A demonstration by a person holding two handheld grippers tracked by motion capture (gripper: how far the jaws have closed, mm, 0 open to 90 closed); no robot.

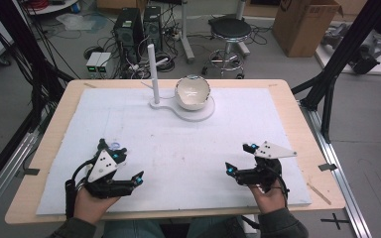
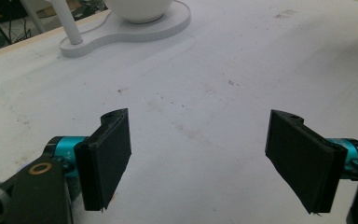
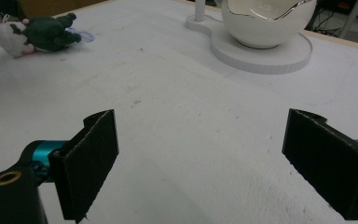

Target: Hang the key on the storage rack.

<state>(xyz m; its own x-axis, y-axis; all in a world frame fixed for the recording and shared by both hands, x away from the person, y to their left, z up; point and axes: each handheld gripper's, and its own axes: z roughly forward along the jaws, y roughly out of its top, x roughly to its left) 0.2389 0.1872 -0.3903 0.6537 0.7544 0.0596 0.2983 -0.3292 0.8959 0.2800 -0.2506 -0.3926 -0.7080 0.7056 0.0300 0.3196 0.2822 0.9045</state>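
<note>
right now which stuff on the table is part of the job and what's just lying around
Likely part of the job:
left gripper, open
right gripper, open
small plush toy
white bowl
white base with post

Just lying about:
stool
cardboard box
computer towers

From where I stand, no word, number or brand can be read anywhere. The cardboard box (image 1: pixel 305 22) on the floor behind the bench carries a dark printed mark near its top edge, but it is cut off and too small to make out.
</note>
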